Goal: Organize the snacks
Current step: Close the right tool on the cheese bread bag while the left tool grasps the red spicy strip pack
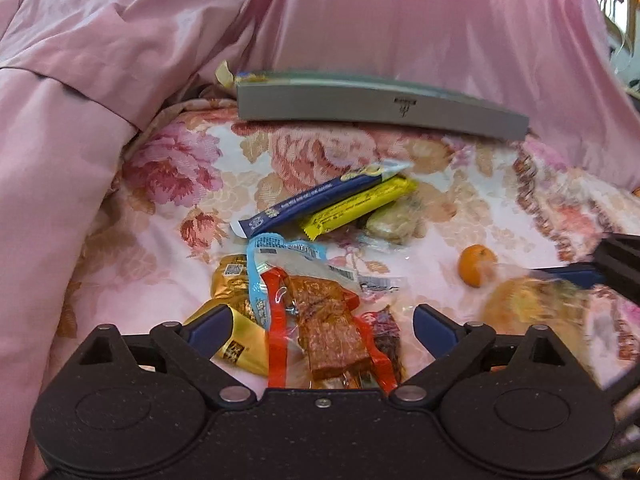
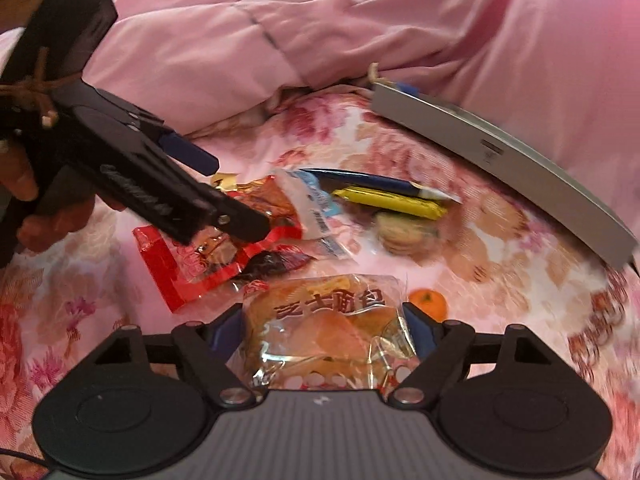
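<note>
Snacks lie in a heap on a floral bedspread (image 1: 168,216). My left gripper (image 1: 322,320) is open above a red-edged dried-meat packet (image 1: 328,332), a gold packet (image 1: 236,344) and a blue-and-clear packet (image 1: 288,254). A dark blue bar (image 1: 320,200) and a yellow bar (image 1: 356,208) lie beyond. My right gripper (image 2: 322,326) has its blue pads on both sides of a clear bread packet (image 2: 324,332) and grips it. The bread packet shows blurred in the left wrist view (image 1: 532,308). A small orange (image 2: 428,302) lies right of it.
A grey flat box (image 1: 380,106) lies at the back against a pink duvet (image 1: 120,60). A wrapped round biscuit (image 2: 400,232) lies by the bars. The left gripper (image 2: 224,200) shows in the right wrist view, over the red packet (image 2: 192,264).
</note>
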A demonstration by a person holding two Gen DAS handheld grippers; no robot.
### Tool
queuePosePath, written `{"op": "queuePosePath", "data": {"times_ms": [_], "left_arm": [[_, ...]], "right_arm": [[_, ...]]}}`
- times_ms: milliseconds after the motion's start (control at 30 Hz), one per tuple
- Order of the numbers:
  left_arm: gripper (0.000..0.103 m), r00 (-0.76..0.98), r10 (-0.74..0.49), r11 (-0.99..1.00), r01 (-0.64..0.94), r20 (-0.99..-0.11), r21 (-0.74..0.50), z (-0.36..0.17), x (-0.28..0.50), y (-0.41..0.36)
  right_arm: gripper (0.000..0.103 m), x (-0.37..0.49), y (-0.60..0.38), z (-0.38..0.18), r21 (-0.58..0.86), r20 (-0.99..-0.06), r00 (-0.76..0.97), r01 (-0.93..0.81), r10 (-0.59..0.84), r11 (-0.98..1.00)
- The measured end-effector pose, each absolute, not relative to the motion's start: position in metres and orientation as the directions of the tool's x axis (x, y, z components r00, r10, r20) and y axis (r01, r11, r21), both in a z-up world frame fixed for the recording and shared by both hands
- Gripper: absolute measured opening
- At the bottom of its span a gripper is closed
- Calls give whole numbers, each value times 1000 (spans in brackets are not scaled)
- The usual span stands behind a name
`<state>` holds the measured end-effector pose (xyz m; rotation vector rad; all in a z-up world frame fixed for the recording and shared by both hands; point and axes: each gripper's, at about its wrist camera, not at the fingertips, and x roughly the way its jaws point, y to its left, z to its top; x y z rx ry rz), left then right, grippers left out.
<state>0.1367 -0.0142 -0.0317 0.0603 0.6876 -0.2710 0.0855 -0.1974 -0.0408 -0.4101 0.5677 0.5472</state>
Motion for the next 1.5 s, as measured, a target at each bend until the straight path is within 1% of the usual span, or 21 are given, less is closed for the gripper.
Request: {"op": "queuePosePath", "data": {"times_ms": [67,167,233,300,400,700,833,933,1000,1067,1133,1200,1333,1400,1500], "left_arm": [[93,726,-200,967,256,-658,-12,-36,145,-22],[84,726,-162,965,259,-668,49,-40,150,-33],[81,722,-137,961,262,-678,85,-43,152,-38],[74,731,-128,956,270,-671,112,-45,148,-38],[64,728,-142,956,276,-671,97,-43,143,-32],[62,683,-175,964,265,-709,17,-32,119,-18],[63,636,-169,964,267,-753,9,-35,105,-15],[68,627,-171,963,269,-760,5,-40,103,-12],[76,625,-160,965,261,-764,12,-41,106,-11],[76,616,-163,965,261,-771,4,-44,108,-10],[75,609,-172,965,262,-774,-8,-44,109,-9],[63,601,-199,960,279,-774,-30,-43,108,-9],[60,595,-204,960,275,-777,-41,-41,106,-10],[49,592,-218,960,273,-776,-61,-39,105,-8],[49,597,-236,958,276,-767,-79,-36,102,-9]], "right_arm": [[84,84,-201,-41,-202,-595,716,-573,366,794],[84,81,-204,-41,-187,-583,724,-560,367,808],[85,81,-204,-42,-176,-578,727,-554,370,813],[85,81,-204,-42,-173,-571,732,-550,372,817],[85,81,-204,-43,-170,-563,739,-542,370,823],[85,78,-197,-46,-164,-551,750,-526,365,834],[85,75,-194,-46,-165,-551,748,-532,369,831],[85,73,-192,-47,-175,-549,751,-532,367,828],[85,73,-192,-47,-183,-548,752,-535,366,825],[85,73,-191,-48,-188,-548,753,-537,366,822],[85,72,-191,-48,-193,-547,753,-538,366,820],[86,73,-191,-48,-195,-547,754,-539,365,819],[86,72,-191,-48,-201,-546,755,-539,363,818],[86,72,-192,-48,-201,-545,756,-537,362,819],[85,70,-190,-48,-206,-541,762,-530,355,823]]}}
